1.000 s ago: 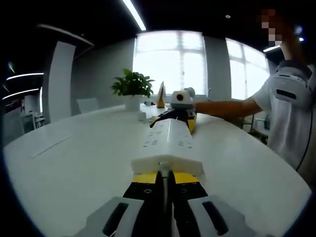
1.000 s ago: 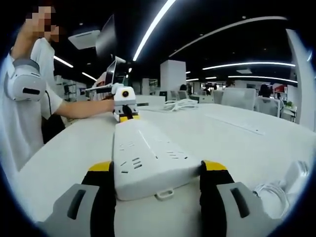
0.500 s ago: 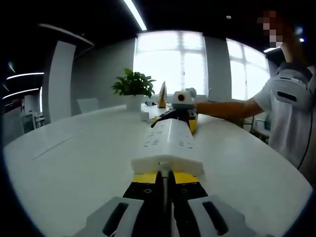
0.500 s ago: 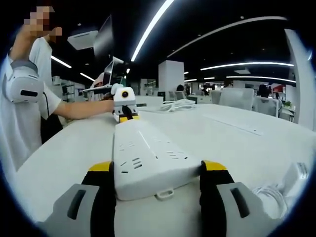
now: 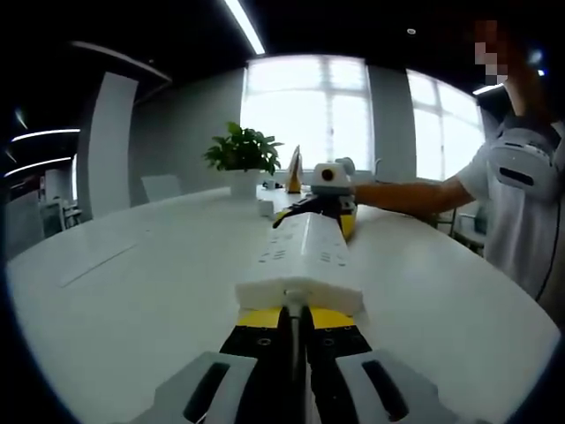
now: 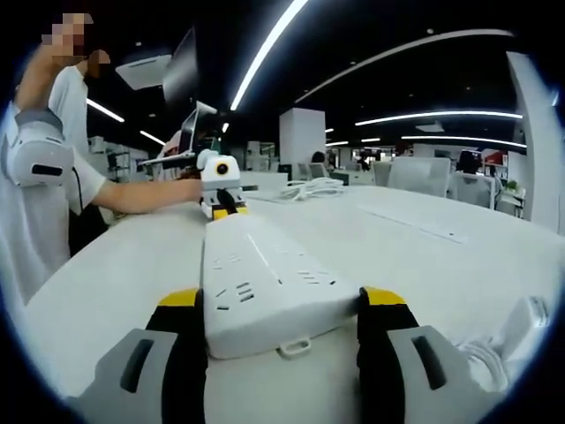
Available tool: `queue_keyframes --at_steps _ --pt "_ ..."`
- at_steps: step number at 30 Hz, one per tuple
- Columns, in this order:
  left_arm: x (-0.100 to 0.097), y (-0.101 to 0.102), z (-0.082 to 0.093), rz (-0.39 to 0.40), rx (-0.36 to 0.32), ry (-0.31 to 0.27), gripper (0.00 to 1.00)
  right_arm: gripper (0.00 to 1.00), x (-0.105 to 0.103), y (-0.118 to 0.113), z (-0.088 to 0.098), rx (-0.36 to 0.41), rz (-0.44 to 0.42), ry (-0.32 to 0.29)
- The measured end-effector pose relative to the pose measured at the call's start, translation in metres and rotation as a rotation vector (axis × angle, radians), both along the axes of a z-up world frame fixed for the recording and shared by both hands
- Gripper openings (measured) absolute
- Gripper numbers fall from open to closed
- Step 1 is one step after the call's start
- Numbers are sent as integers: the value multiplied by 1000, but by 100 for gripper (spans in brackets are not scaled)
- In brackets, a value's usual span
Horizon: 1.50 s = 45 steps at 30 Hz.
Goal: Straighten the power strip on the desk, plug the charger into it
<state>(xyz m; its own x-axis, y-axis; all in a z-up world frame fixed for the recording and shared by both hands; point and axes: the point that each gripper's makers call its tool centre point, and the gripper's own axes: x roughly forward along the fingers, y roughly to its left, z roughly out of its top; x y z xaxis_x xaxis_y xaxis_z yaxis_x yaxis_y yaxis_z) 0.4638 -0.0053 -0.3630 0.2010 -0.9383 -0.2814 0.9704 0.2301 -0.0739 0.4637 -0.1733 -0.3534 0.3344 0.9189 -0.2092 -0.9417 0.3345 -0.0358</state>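
Gripping both ends gave control of heading: the power strip [image 6: 265,287], flat on the white desk [image 6: 459,256], was clamped across its width by the right gripper [image 6: 275,329], while the left gripper [image 5: 295,325] was pinched narrowly on the opposite end.

charger [image 6: 521,322] cut off at edge, power strip [image 5: 303,252] end behind tongs

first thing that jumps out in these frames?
The long white power strip lying on the white desk, gripped at both ends: the right gripper brackets the near end across its width, and the left gripper is pinched on the other end. Next, the potted plant against the bright windows at the desk's far edge.
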Motion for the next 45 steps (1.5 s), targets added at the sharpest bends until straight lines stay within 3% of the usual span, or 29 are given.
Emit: queue_keyframes --at_steps 14,28,34,37,45 --pt "-2 -7 0 1 -2 -4 11 68 15 -2 0 3 -9 -1" --pt "20 -1 1 21 -7 -3 12 68 29 -8 0 -7 -53 0" --pt "21 -1 -1 33 -7 -3 12 68 32 -8 0 -17 -55 -9" --pt "24 -1 -2 51 -6 -5 12 68 43 -11 4 -18 -103 -60" --pt "27 -4 -3 64 -6 -9 12 68 46 -12 3 -4 -115 -47"
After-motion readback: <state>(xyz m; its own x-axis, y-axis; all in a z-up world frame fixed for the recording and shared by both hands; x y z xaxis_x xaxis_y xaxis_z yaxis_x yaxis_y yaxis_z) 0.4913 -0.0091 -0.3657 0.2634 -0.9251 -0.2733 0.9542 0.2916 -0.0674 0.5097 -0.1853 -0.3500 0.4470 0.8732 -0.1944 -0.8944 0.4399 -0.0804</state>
